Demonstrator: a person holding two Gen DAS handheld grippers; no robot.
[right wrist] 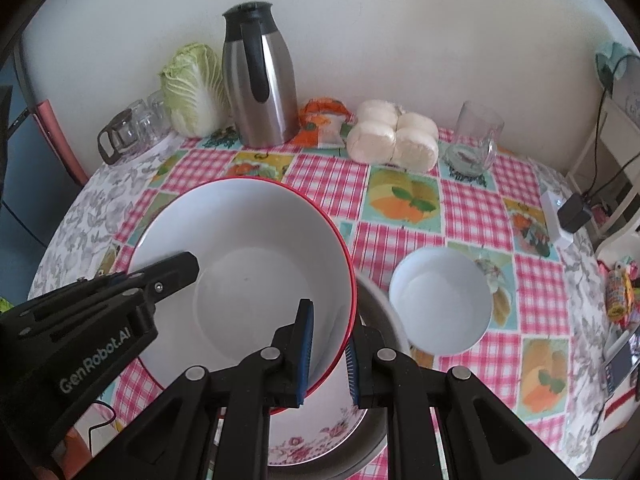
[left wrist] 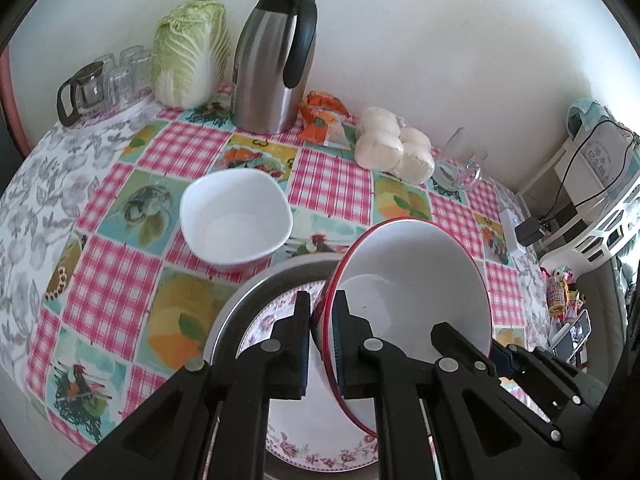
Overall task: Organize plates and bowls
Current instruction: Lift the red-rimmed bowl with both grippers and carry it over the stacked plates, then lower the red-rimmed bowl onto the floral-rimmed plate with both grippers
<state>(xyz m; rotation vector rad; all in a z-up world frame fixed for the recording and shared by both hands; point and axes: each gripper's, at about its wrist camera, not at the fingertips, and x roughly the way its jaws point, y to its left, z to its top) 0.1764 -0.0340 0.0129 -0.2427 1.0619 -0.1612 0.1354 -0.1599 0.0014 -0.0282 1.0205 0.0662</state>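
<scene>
The left gripper and the right gripper each pinch the wall of the red-rimmed bowl at opposite sides of its rim, holding it tilted above the flowered plate. That plate lies in a metal tray. A small white bowl sits nearby on the checked tablecloth.

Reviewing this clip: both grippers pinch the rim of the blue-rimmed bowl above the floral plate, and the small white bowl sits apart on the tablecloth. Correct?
One error: the rim is red, not blue. Both wrist views show the left gripper and right gripper pinching the red-rimmed bowl above the floral plate, with the small white bowl apart on the tablecloth.
</scene>
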